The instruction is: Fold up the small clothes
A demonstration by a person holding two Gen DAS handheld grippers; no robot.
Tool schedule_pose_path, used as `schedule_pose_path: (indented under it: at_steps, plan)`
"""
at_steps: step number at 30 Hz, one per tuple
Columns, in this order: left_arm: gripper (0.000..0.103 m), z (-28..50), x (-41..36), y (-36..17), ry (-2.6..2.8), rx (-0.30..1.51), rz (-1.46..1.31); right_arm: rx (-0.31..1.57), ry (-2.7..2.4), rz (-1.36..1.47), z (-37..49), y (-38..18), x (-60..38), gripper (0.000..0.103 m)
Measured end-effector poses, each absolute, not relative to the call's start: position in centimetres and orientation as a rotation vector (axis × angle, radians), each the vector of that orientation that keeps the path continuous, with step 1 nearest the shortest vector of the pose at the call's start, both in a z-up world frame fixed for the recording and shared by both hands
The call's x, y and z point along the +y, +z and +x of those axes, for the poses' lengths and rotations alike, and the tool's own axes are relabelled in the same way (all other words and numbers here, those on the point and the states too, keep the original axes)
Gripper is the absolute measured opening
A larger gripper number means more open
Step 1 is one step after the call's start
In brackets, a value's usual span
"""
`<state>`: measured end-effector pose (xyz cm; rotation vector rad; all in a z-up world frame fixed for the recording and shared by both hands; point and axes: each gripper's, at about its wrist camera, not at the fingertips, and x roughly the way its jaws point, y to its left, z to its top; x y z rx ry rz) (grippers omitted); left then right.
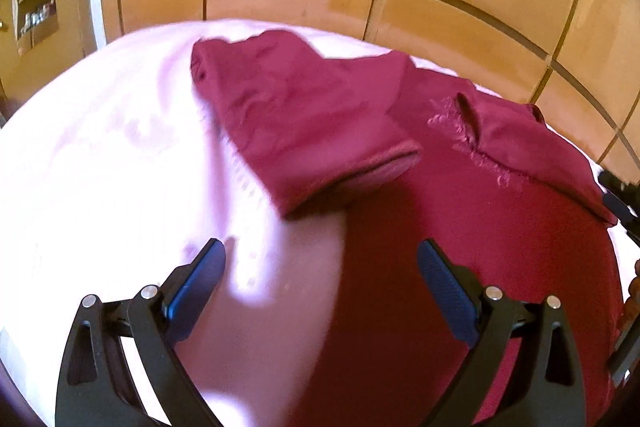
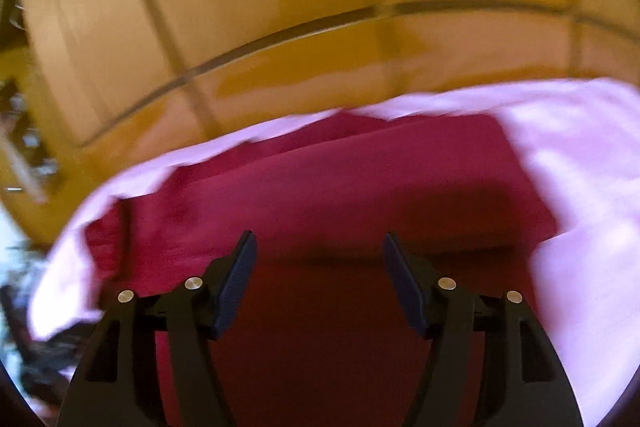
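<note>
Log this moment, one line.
left: open, empty | right: open, empty | garment: sleeve folded in, on sheet

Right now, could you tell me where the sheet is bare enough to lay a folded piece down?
In the left wrist view, the pink sheet lies bare to the left of the maroon garment, out to the bed's edge. In the right wrist view, a bare strip runs right of the garment. The middle is covered; both open grippers, left and right, hover there.
</note>
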<state>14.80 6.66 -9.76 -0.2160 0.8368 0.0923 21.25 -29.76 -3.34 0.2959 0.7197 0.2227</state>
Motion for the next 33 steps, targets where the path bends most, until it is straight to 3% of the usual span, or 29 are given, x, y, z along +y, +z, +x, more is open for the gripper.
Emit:
schedule_pose_path:
  at_steps: [16, 18, 20, 21, 33]
  plan:
    - [0.097, 13.8, 6.1, -11.1, 0.202, 0.824, -0.091, 0.973, 0.679, 0.306, 26.2, -6.4, -10.9, 0.063]
    - [0.098, 13.8, 6.2, -11.2, 0.202, 0.826, -0.09, 1.007, 0.694, 0.301, 26.8, -7.4, -9.9, 0.05]
    - [0.098, 13.7, 6.4, -11.4, 0.2, 0.832, -0.086, 1.043, 0.71, 0.307, 27.2, -8.4, -9.0, 0.018]
    - [0.098, 13.6, 6.5, -11.4, 0.197, 0.831, -0.088, 1.048, 0.726, 0.318, 27.2, -8.7, -8.8, 0.01]
    - [0.099, 13.5, 6.6, -11.2, 0.194, 0.836, -0.087, 0.846, 0.548, 0.4, 24.6, -4.2, -20.8, 0.006]
